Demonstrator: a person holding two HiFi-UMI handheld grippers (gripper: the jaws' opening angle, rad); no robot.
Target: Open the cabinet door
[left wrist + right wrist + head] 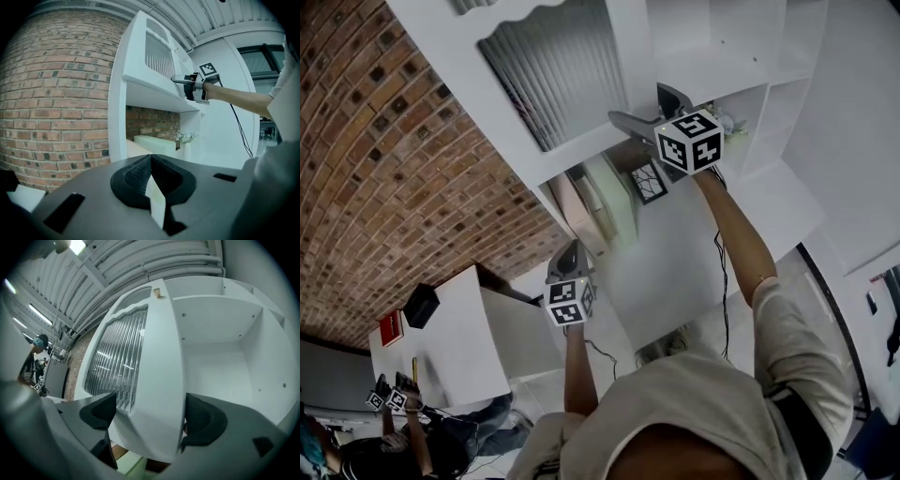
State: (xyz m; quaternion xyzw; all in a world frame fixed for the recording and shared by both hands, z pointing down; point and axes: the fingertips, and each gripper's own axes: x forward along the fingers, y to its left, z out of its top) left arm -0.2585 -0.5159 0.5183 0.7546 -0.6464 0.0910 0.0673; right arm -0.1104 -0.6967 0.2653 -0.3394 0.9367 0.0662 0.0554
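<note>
The white cabinet (pixel 787 56) has a door (pixel 553 66) with a ribbed glass panel. The door (pixel 140 362) stands swung away from the body, so a bare white compartment (pixel 220 348) shows beside it. My right gripper (pixel 645 108) is raised to the door's lower edge. In the right gripper view it (pixel 150 416) is open, and its two jaws straddle the door's frame. The left gripper view shows that right gripper (pixel 180 80) at the door (pixel 157 54). My left gripper (pixel 569 253) hangs lower, away from the cabinet. It (pixel 151 161) is shut on nothing.
A brick wall (pixel 384 141) runs behind and left of the cabinet. A lower shelf holds a small vase of flowers (pixel 186 137) and a framed picture (pixel 649 181). A white table (pixel 450 356) carries a black box (pixel 422 305). Another person (pixel 389 403) holds grippers at bottom left.
</note>
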